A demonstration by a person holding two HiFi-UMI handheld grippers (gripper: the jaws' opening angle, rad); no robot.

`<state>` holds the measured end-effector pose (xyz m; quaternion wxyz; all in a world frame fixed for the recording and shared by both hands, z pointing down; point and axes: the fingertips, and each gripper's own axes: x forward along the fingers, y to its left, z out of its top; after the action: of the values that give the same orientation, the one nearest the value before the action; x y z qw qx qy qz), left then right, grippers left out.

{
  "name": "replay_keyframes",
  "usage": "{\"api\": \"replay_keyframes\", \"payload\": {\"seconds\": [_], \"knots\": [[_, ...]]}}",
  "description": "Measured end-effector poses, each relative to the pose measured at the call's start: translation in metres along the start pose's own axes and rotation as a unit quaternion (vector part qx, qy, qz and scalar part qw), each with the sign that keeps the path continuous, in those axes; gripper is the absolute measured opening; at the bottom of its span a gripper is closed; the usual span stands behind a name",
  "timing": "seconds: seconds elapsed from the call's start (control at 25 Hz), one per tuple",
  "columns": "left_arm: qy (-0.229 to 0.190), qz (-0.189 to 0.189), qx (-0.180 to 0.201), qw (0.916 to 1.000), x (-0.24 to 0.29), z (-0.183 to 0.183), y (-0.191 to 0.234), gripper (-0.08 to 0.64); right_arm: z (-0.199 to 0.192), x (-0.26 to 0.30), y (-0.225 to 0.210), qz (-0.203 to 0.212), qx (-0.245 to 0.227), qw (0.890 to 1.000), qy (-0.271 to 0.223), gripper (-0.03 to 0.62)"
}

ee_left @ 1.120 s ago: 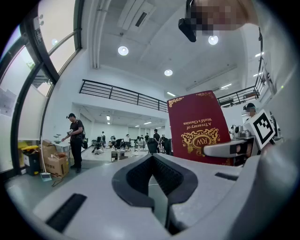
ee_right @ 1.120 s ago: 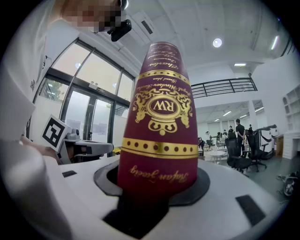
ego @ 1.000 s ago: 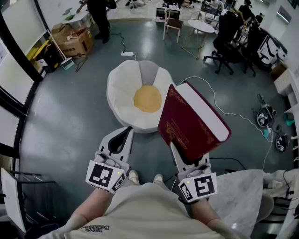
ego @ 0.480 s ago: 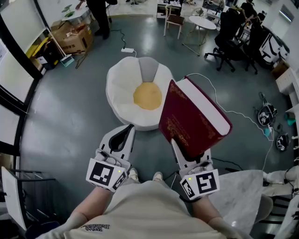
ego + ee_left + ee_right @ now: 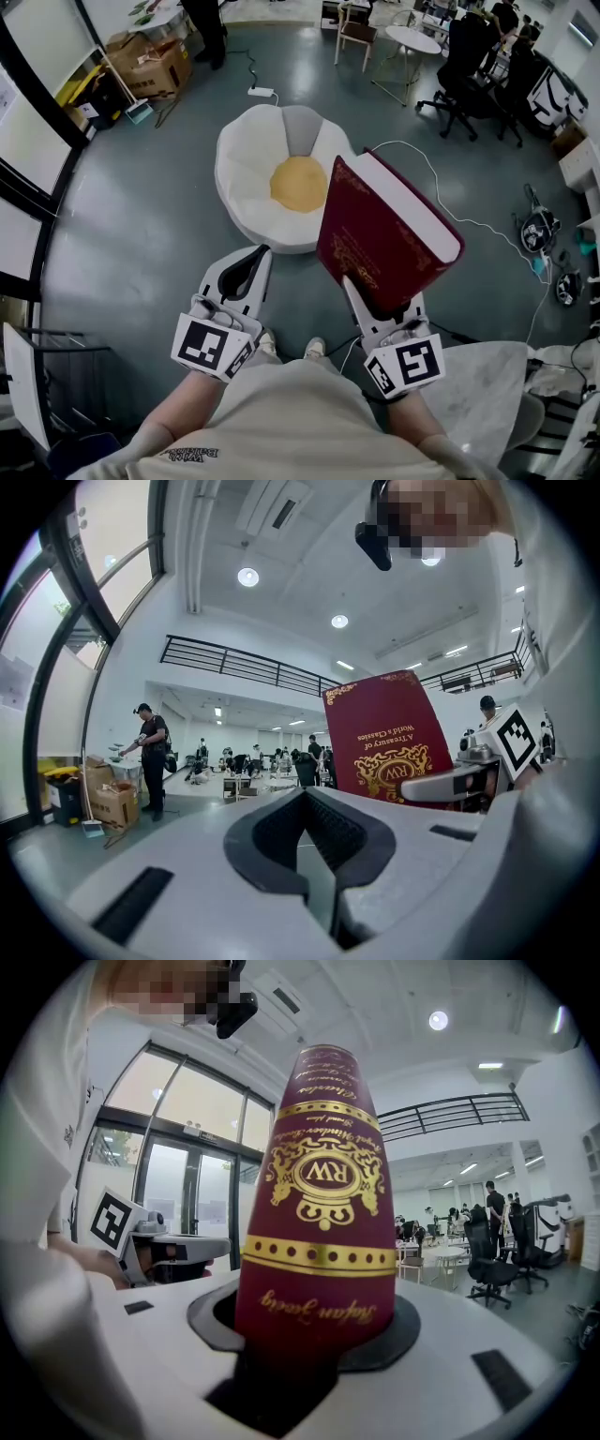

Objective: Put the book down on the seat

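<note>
A thick dark-red book [image 5: 384, 239] with gold print stands tilted in my right gripper [image 5: 380, 314], which is shut on its lower end. In the right gripper view the book's spine [image 5: 319, 1194] rises out of the jaws [image 5: 309, 1321]. The seat [image 5: 246, 169], a white flower-shaped floor cushion with a yellow centre [image 5: 298, 183], lies on the floor ahead, left of the book and below it. My left gripper [image 5: 242, 277] is held beside the right one, shut with nothing in it [image 5: 305, 803]. The left gripper view shows the book's cover [image 5: 384, 742].
Grey floor surrounds the seat. A white cable [image 5: 441, 202] runs past its right side. Cardboard boxes [image 5: 150, 61] and a standing person [image 5: 206, 23] are at the back left, a round table [image 5: 411, 39] and office chairs [image 5: 469, 47] at the back right. A pale tabletop [image 5: 478, 384] is at my right.
The seat has drifted slightly up in the head view. The book and both grippers keep the same pose and grip.
</note>
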<state>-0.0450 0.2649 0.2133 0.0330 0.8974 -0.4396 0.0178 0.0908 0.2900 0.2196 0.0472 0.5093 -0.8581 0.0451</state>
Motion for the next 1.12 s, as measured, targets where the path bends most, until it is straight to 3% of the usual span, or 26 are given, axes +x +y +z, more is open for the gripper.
{"api": "replay_keyframes", "payload": {"seconds": [1.12], "knots": [[-0.005,0.031,0.014,0.9994,0.011,-0.004,-0.059,0.003,-0.011,-0.051,-0.048,0.015,0.001,1.0,-0.016,0.219]]}}
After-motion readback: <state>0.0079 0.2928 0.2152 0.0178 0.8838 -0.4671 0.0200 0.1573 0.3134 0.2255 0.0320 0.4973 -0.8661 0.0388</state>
